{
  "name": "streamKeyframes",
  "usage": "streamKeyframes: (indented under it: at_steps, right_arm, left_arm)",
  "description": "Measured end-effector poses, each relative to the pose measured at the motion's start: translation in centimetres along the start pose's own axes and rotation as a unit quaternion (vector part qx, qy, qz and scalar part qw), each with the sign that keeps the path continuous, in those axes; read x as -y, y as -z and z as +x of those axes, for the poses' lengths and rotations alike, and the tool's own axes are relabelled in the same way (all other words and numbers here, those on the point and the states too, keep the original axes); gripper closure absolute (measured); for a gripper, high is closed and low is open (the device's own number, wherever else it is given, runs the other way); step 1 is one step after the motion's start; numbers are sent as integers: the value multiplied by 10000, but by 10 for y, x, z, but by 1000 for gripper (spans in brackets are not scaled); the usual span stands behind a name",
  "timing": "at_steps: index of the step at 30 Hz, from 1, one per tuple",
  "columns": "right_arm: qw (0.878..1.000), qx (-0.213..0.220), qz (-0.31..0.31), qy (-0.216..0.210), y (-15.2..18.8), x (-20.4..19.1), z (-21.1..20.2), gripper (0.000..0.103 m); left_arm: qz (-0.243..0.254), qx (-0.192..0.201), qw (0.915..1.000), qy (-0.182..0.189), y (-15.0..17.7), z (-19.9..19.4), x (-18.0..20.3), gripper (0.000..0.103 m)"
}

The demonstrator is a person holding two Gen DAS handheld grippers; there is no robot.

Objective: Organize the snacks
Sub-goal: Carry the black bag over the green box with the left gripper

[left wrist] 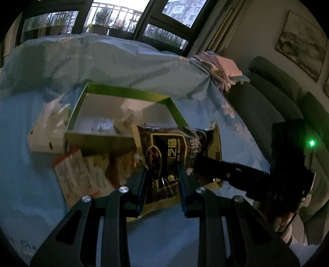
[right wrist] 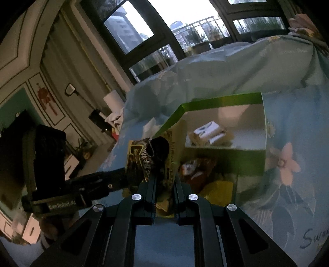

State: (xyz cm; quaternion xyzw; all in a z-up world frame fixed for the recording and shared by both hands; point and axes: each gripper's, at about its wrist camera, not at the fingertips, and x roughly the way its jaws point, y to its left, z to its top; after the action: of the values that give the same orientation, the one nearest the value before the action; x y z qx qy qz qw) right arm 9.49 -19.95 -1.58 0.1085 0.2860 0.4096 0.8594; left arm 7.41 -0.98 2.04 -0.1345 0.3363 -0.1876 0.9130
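Between both grippers, left gripper (left wrist: 162,174) and right gripper (right wrist: 164,180) each clamped on a dark-and-gold snack bag (left wrist: 176,152), bag held above blue floral cloth (left wrist: 26,164), green box (left wrist: 125,92) just behind, possibly other snack packets (left wrist: 82,176) beside.

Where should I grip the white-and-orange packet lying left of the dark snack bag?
Take the white-and-orange packet by its near bottom edge, coming from the near left. It lies flat on the blue sheet, and the dark snack bag covers its right side.

Dim dusk light enters through the windows (left wrist: 115,18); both fisheye views bend at the edges, with foreground perhaps motion-blurred.
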Motion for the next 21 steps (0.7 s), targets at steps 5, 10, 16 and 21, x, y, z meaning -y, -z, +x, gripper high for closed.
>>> streamKeyframes:
  at_steps: [5,10,16,21]
  right_arm:
    - [10000,71,10,-11,-18,5,7,89]
    - [9999,123,16,48,-34,9,15,89]
    - [9997,154,-37,188,-54,14,26,89]
    - [9994,127,-36,323,-64,21,39,89]
  left_arm:
    - [45,91,9999,3,-21,6,-5,77]
    - [46,194,9998,18,-41,13,-13,77]
    - [69,287,9995,76,-59,26,-22,77]
    - [30,314,9994,119,-70,42,-30,77]
